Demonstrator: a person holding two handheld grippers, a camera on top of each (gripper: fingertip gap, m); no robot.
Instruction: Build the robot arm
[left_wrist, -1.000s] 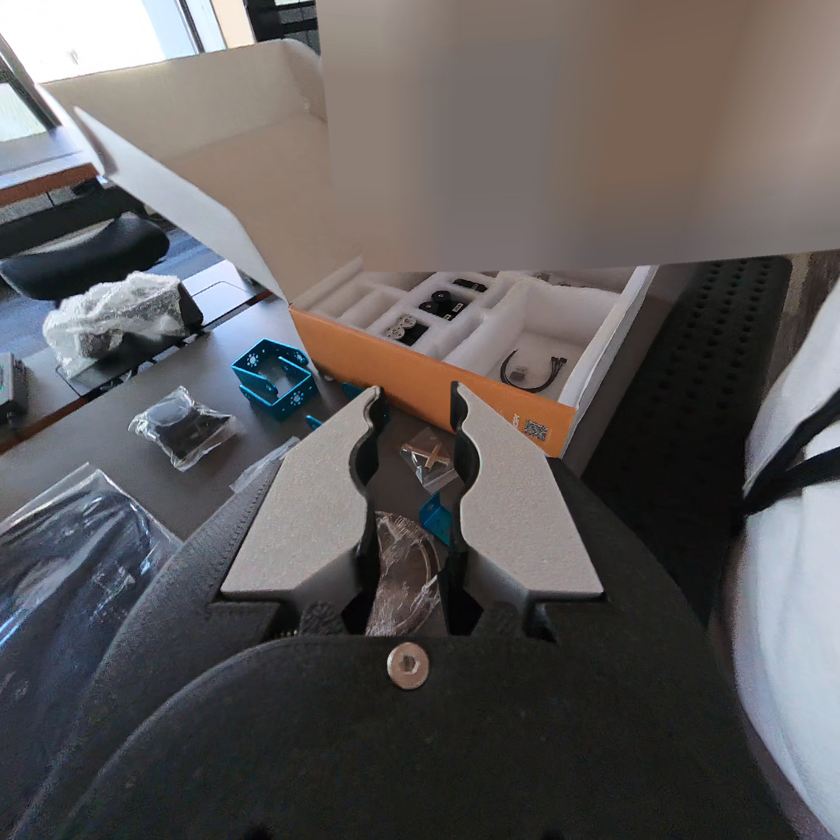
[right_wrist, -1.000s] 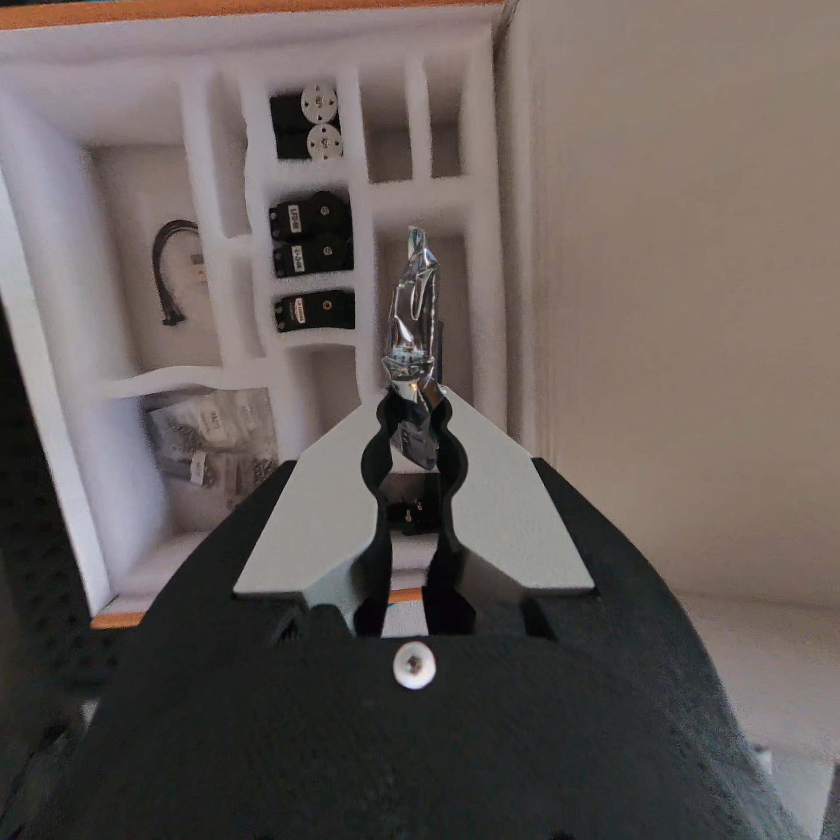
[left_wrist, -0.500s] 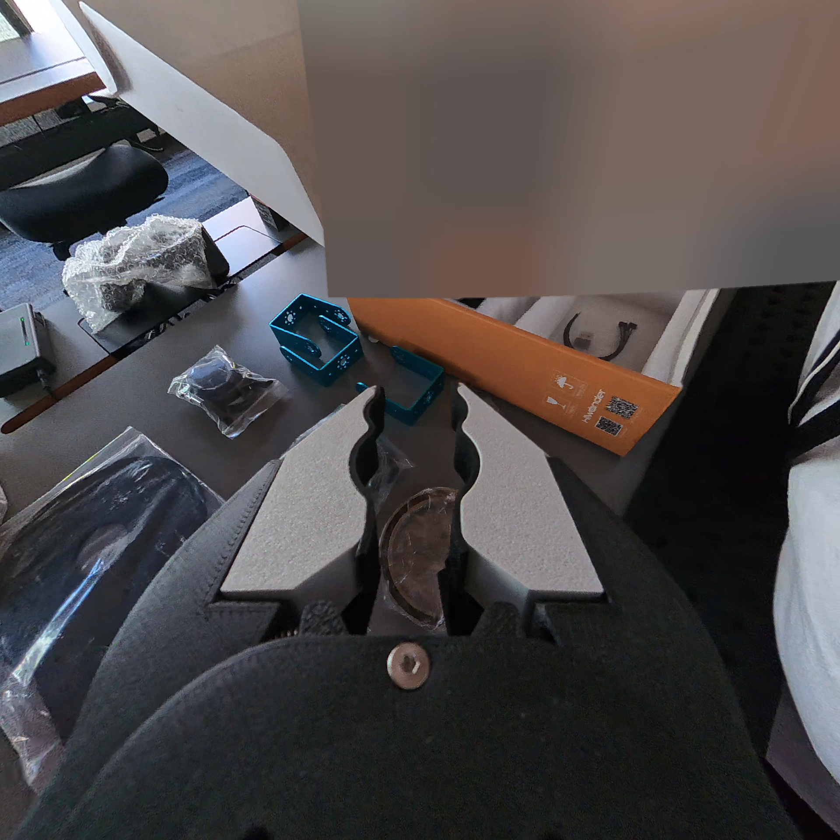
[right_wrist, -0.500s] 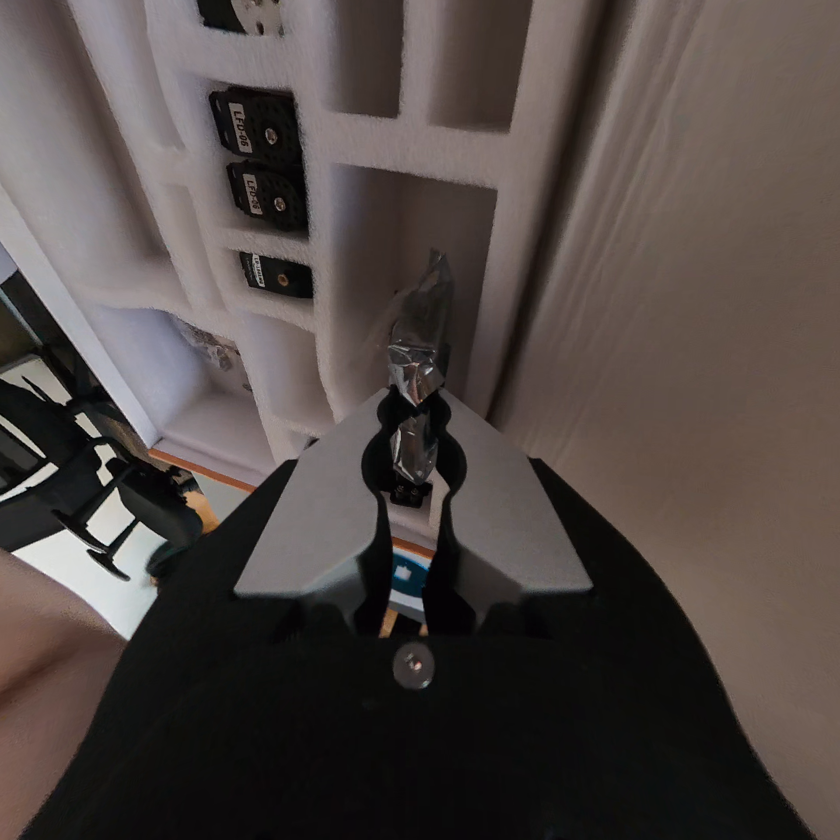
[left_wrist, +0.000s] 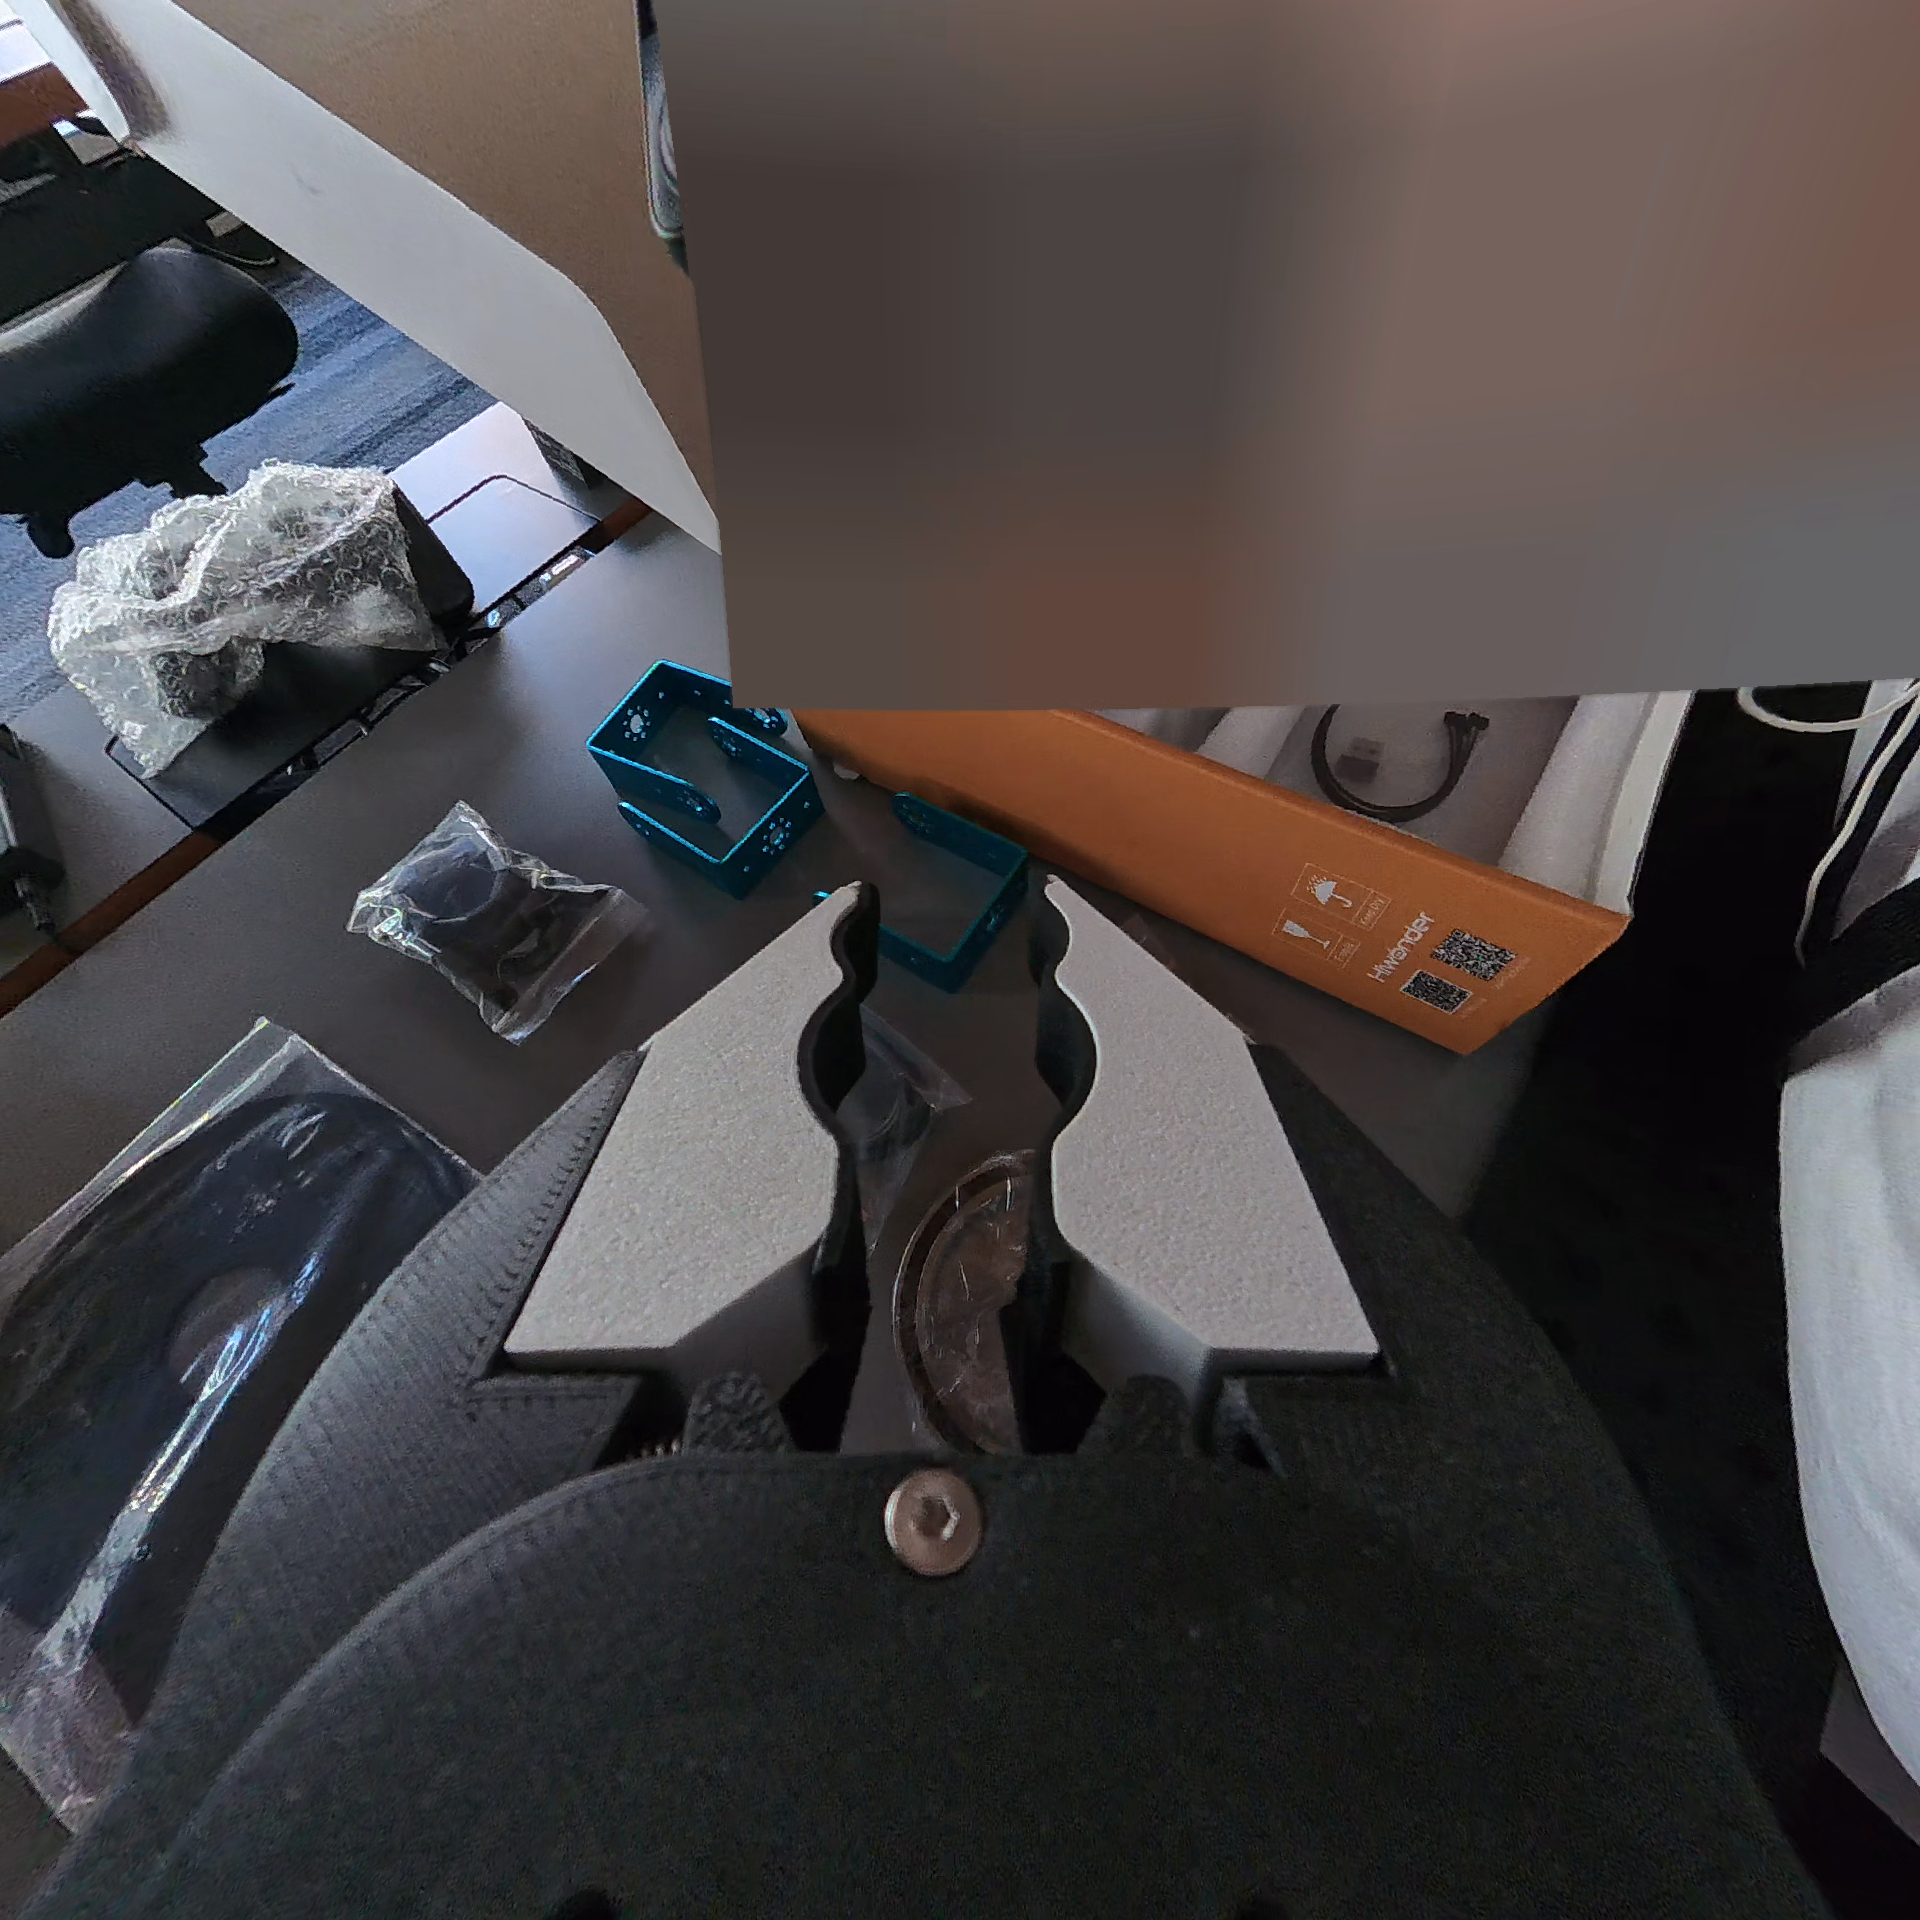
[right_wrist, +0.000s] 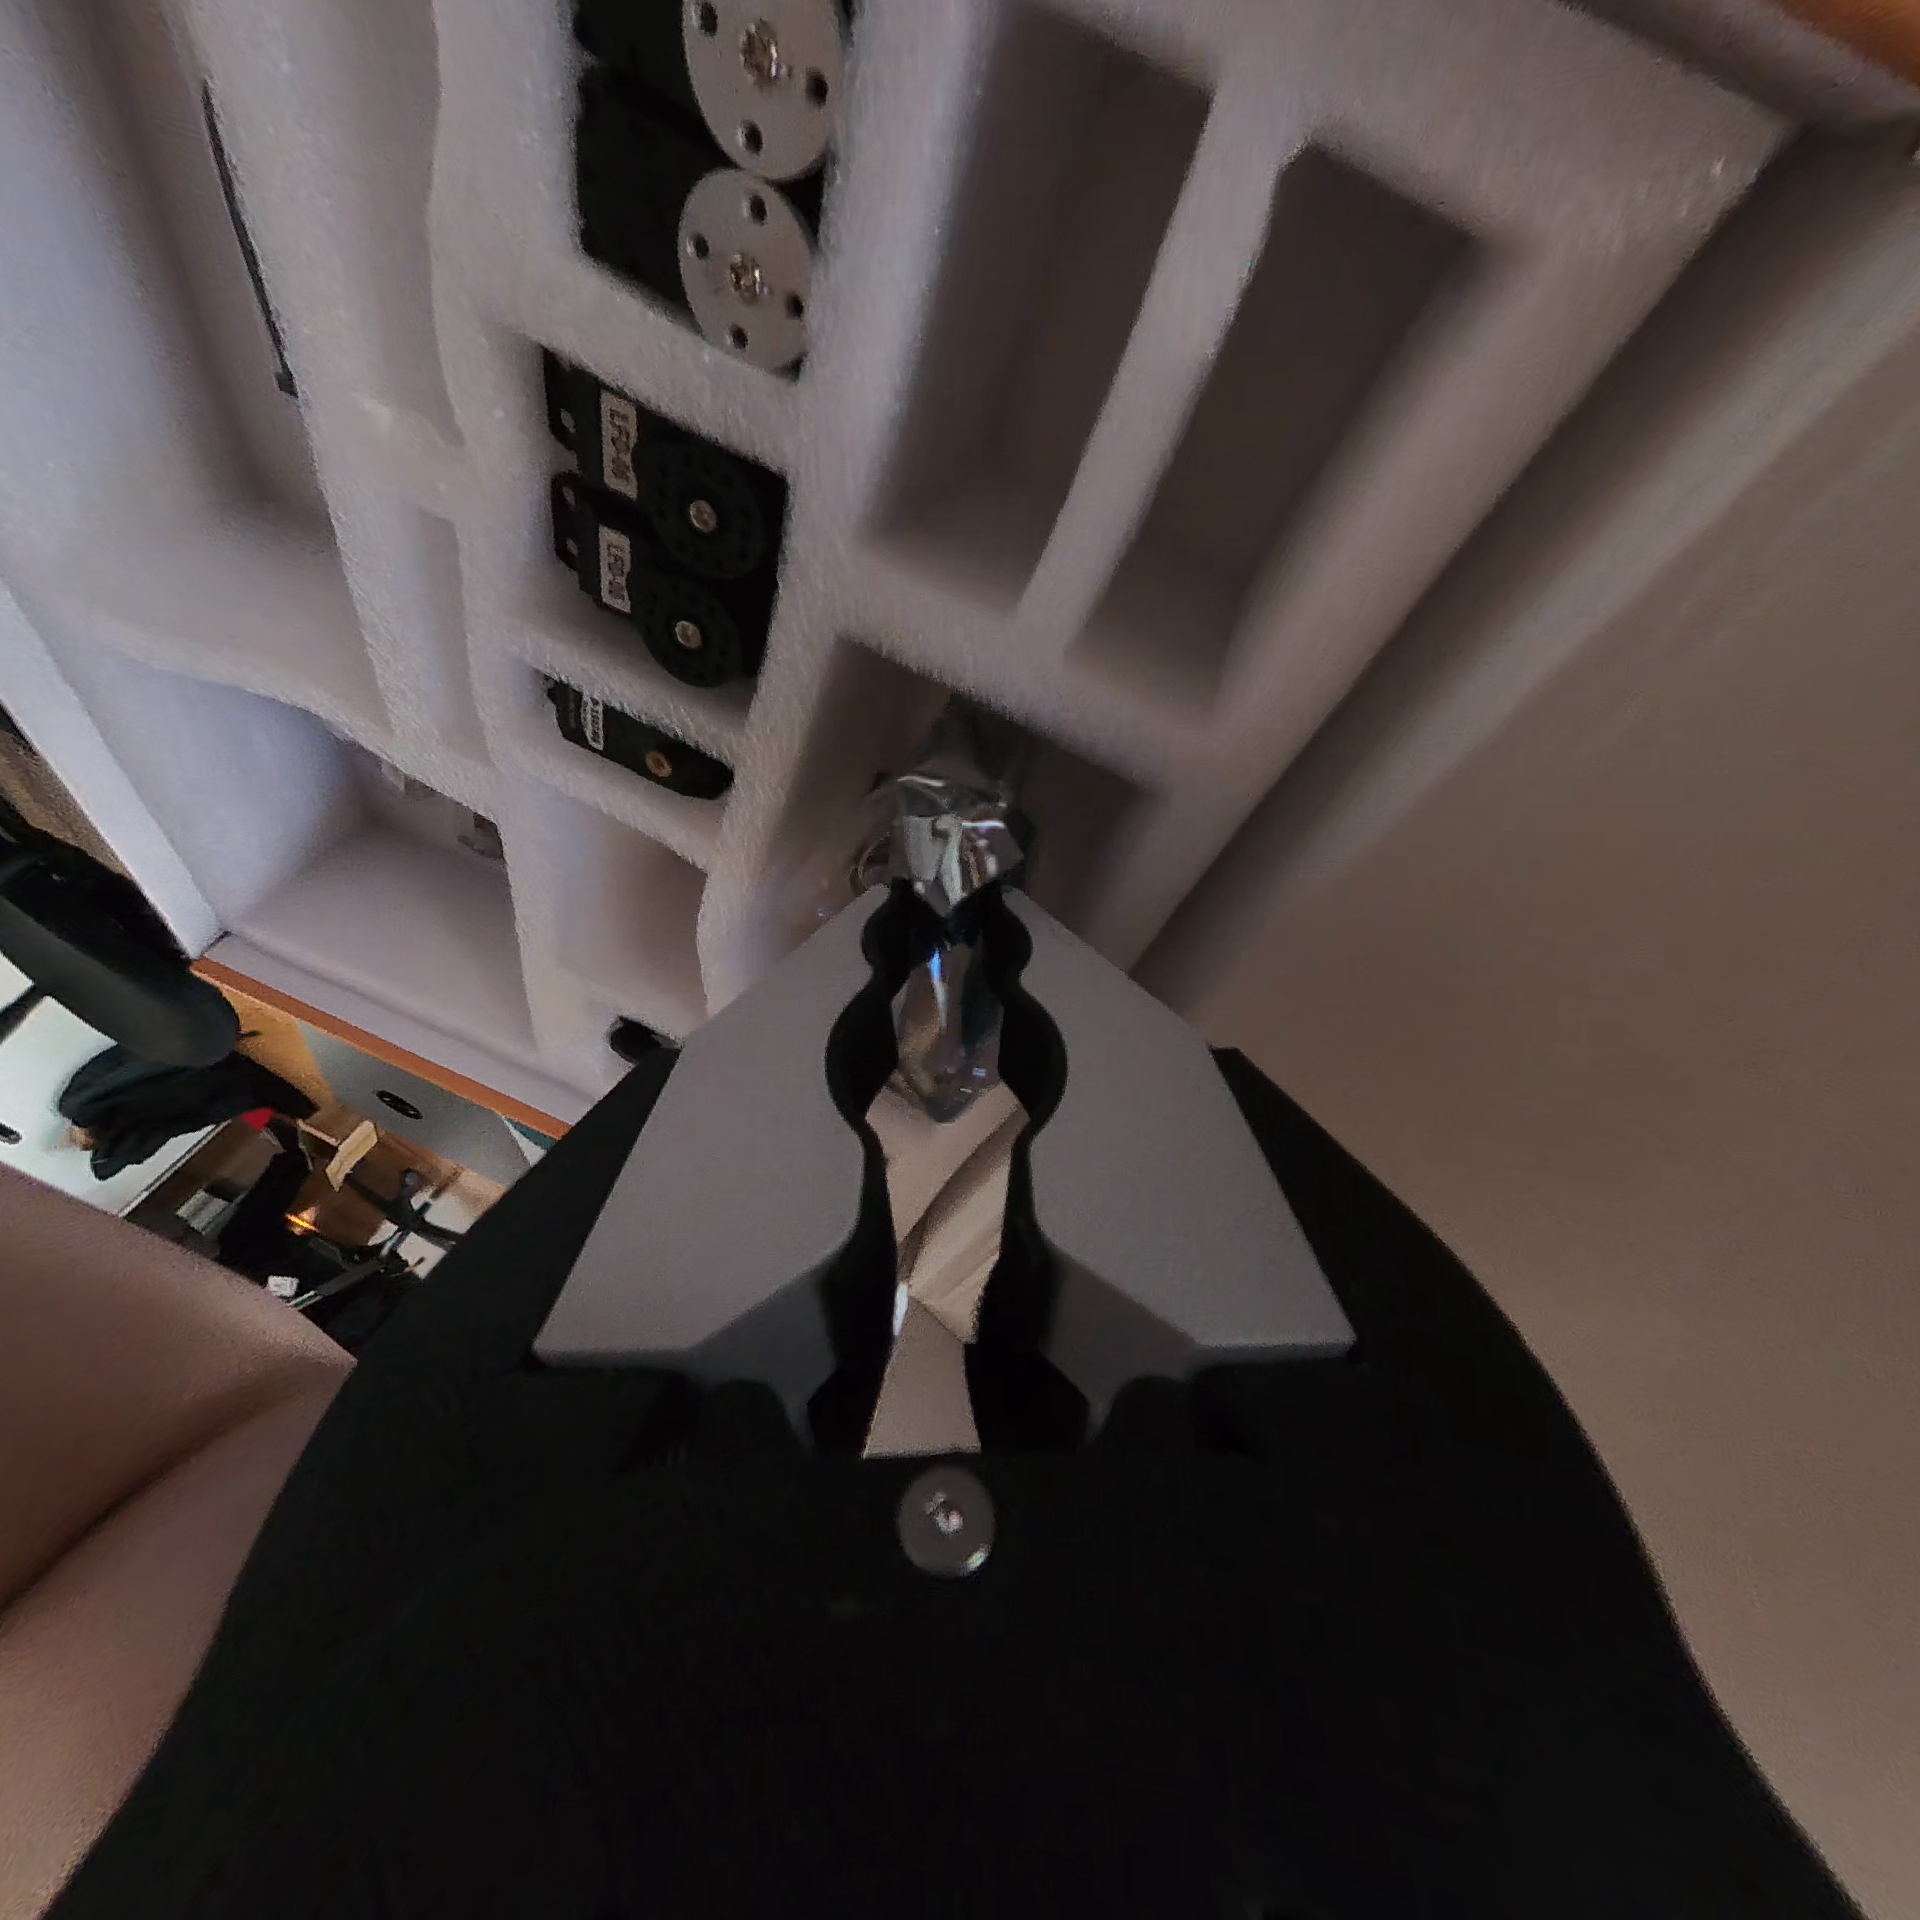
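My right gripper (right_wrist: 951, 899) is shut on a small crinkled clear plastic bag (right_wrist: 951, 842) with a dark part inside. It holds the bag over a compartment of the white foam insert (right_wrist: 790, 821) of an open box. Black servos (right_wrist: 675, 551) fill the slots to the left. My left gripper (left_wrist: 951, 899) is open and empty above a dark table (left_wrist: 312, 925). Below its fingers lie a bagged round disc (left_wrist: 961, 1288) and a small bagged dark part (left_wrist: 894, 1107). Two blue metal brackets (left_wrist: 712, 795) lie just ahead, beside the orange box side (left_wrist: 1195, 862).
On the table to the left lie a bagged black part (left_wrist: 488, 925), a large bag of black items (left_wrist: 177, 1309) and a bubble-wrapped bundle (left_wrist: 229, 603). The box lid (left_wrist: 416, 239) stands up behind. A coiled black cable (left_wrist: 1392, 758) lies in the box. A person in white (left_wrist: 1849, 1351) is at the right. The grippers' ends are close to 25 cm from one another. The bubble-wrapped bundle (left_wrist: 229, 603) lies around 35 cm away from my right fingertips.
My right gripper has moved nearer to the foam insert and tilted, still holding the bag. My left gripper has drawn back from the box over the table, so the blue brackets show ahead.
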